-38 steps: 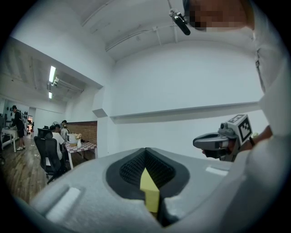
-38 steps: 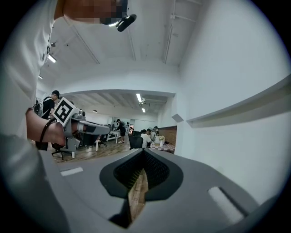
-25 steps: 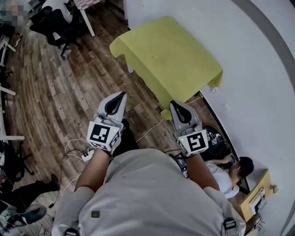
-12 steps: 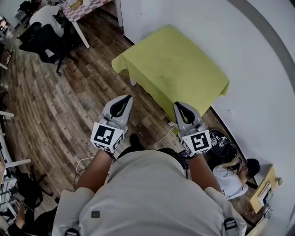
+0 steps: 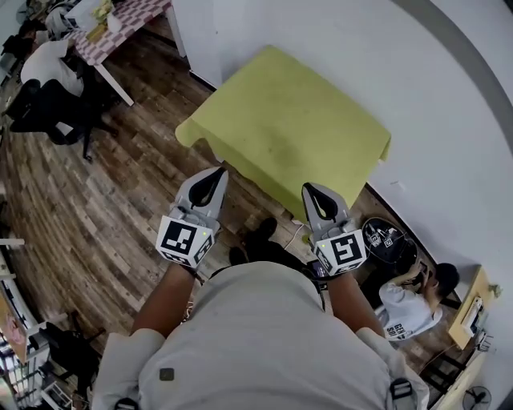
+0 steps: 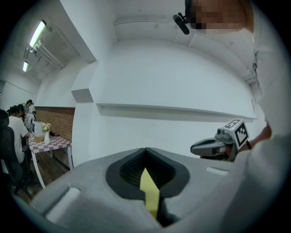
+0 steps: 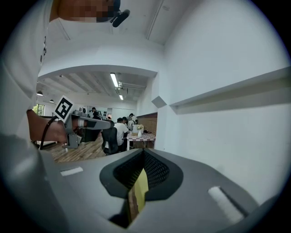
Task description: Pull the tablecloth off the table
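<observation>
A yellow-green tablecloth (image 5: 288, 120) covers a small table standing against the white wall, its edges hanging over the sides. In the head view both grippers are held up side by side over the floor, just short of the table's near edge. My left gripper (image 5: 215, 172) is shut and holds nothing. My right gripper (image 5: 311, 189) is also shut and empty, its tip close to the cloth's near hem. In the left gripper view a sliver of the cloth (image 6: 149, 191) shows through the slit of the shut left gripper (image 6: 145, 151). The right gripper view shows the same sliver of cloth (image 7: 140, 191).
Wooden floor (image 5: 96, 200) spreads to the left. A person (image 5: 409, 300) sits low at the right by a black round object (image 5: 385, 240). A checkered table (image 5: 120, 24) with seated people (image 5: 48, 72) stands at the far left. The white wall (image 5: 449, 80) runs behind the table.
The table has come closer and now lies just ahead of both grippers. The grippers keep the same pose, shut and empty.
</observation>
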Tool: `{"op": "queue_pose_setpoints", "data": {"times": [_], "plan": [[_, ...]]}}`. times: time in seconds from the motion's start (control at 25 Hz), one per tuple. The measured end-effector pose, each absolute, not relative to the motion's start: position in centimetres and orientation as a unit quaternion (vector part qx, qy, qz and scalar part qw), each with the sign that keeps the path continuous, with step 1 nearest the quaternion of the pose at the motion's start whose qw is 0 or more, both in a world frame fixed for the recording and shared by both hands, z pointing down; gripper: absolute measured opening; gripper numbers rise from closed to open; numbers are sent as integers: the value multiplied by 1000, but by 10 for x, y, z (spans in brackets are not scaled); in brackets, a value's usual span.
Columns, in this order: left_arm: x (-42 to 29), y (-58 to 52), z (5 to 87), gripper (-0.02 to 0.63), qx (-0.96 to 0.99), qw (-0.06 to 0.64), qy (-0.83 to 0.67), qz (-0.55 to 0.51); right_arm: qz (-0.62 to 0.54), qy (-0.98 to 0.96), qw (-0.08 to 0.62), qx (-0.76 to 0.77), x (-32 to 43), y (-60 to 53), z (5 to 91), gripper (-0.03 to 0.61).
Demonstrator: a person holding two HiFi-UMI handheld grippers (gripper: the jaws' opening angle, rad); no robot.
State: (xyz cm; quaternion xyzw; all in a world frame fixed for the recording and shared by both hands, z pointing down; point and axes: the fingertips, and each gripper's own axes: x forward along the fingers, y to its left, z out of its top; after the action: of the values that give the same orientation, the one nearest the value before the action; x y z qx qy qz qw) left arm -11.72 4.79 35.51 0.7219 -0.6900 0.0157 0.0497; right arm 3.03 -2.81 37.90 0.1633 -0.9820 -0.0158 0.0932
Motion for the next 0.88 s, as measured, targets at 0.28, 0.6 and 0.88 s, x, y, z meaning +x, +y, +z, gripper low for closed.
{"op": "queue_pose_setpoints", "data": {"times": [0.28, 0.6, 0.88], "plan": [[-129, -39, 350, 2, 743, 23, -667, 48, -15, -977, 81, 198, 18, -110, 382, 11], [-114, -134, 353, 2, 772, 24, -633, 53, -13, -968, 63, 242, 35, -189, 370, 11], [-110, -199, 366, 3, 797, 38, -599, 64, 1, -957, 69, 283, 48, -235, 378, 11]]}}
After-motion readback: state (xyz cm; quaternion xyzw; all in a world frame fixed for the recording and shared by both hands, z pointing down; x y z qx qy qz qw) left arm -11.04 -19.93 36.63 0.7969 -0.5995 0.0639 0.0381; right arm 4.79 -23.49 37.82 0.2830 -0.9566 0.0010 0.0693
